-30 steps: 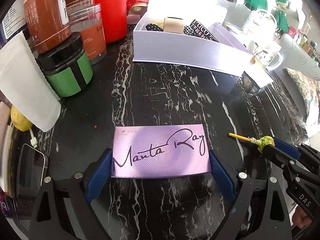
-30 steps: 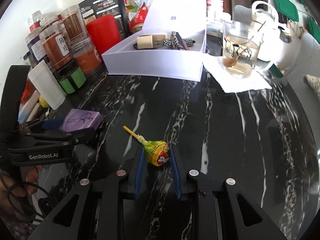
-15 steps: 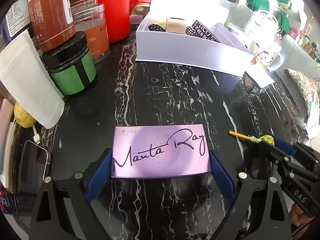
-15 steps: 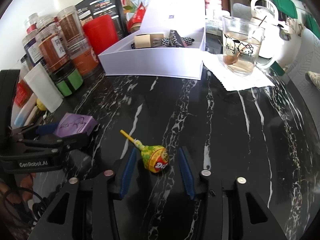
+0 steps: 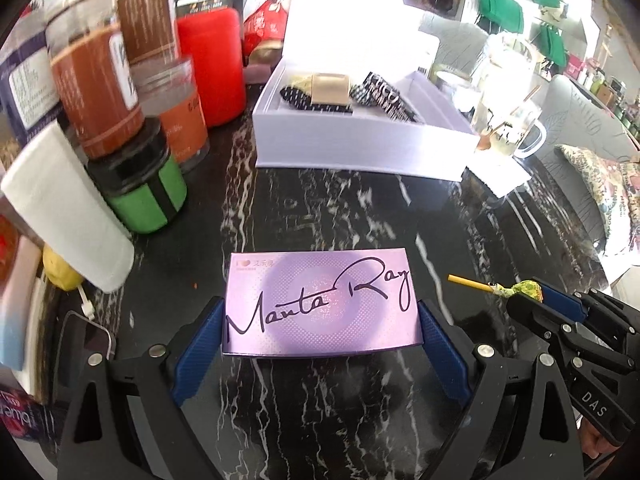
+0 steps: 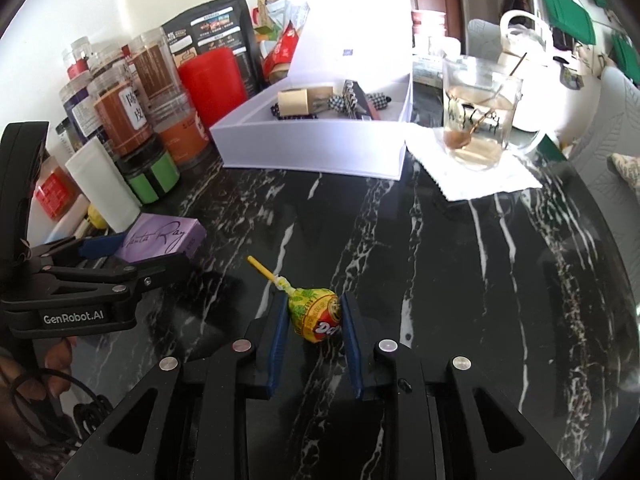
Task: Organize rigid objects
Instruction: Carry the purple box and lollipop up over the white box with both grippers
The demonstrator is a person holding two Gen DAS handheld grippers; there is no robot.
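Reclosed since half a second ago, right gripper [image 6: 314,320] pinches one round foil-wrapped lollipop [image 6: 316,314]; left gripper [image 5: 320,320] clamps one flat purple carton [image 5: 320,300], white box [image 5: 360,140] at twelve o'clock.

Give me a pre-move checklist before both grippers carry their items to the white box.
1. Left gripper shut on the purple box: ok, pads on both short ends.
2. Right gripper shut on the lollipop: ok, pads against its head.
3. Both items lifted off the table: cannot tell.
4. White box open: ok, lid up.
5. Free space inside: ok, right part bare.
6. Glass mug near the box's right corner: not ok, close to the path.
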